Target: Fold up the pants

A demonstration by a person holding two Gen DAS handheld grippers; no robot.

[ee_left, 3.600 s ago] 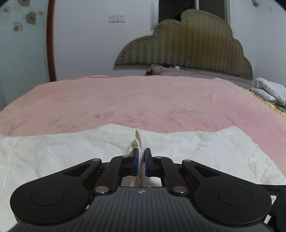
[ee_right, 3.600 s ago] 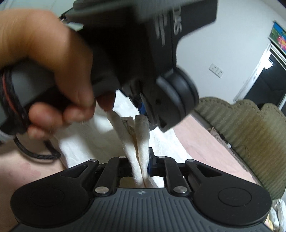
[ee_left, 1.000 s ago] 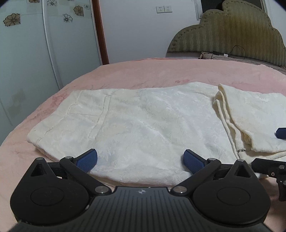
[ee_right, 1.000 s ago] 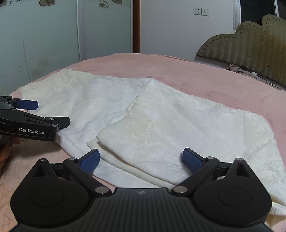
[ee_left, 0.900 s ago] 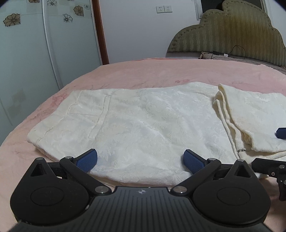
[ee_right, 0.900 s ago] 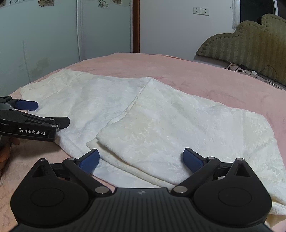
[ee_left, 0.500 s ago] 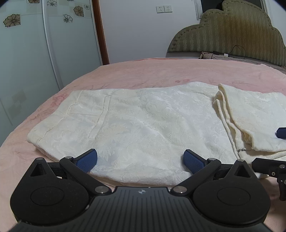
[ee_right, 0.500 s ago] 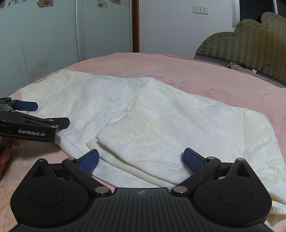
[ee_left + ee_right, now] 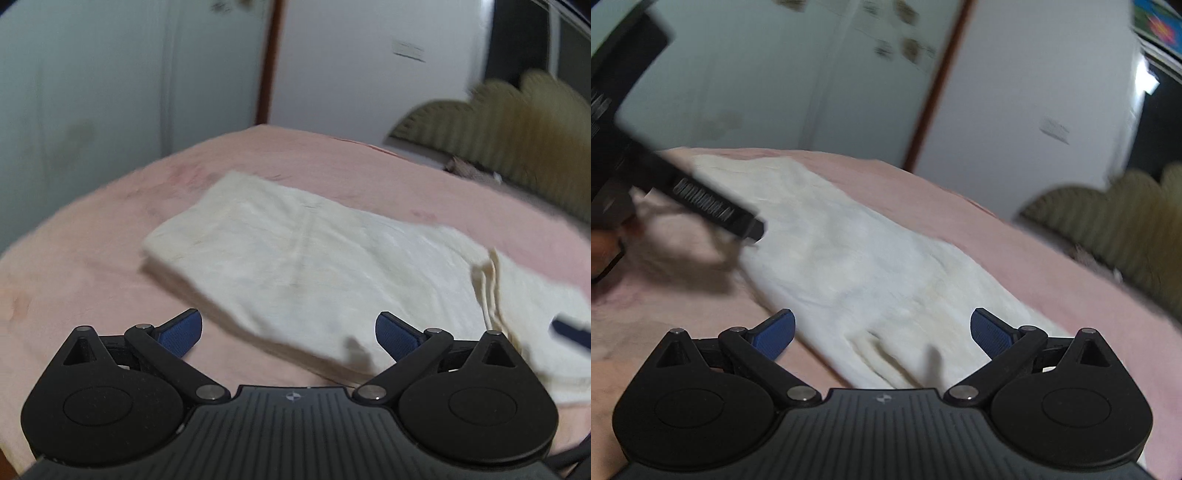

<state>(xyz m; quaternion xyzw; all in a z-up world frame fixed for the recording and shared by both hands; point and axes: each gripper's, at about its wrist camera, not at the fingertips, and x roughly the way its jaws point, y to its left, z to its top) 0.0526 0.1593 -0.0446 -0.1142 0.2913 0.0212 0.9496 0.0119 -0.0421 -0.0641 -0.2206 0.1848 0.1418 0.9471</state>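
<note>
Both cameras are swung and lifted compared with half a second ago: views are now motion-blurred, tilted, and set further back from the pants. No cloth is carried by either tool. The left gripper is seen with fingers spread wide and nothing between them; the same holds for the right gripper, fingers released and empty.

The pants are left lying flat on the pink bed, unchanged in shape from the earlier frames: one end is already doubled over, the folded flap edge showing as stacked layers at the right of the left view. It is judged that the first fold is done and let go, and that the tools are being repositioned for the next fold; at least one more fold is probably needed.

Orientation: the long axis is seen running diagonally in the left view, from the far-left end toward the near-right, where the doubled part lies. In the right view the same strip runs from far-left to near-right, its near end sitting between the right gripper's fingers but below them, not gripped. The far-left end is likely the waistband, though blur prevents confirmation.

The left tool is visible in the right view as a dark blurred bar over the far end of the cloth; contact cannot be told.
</note>
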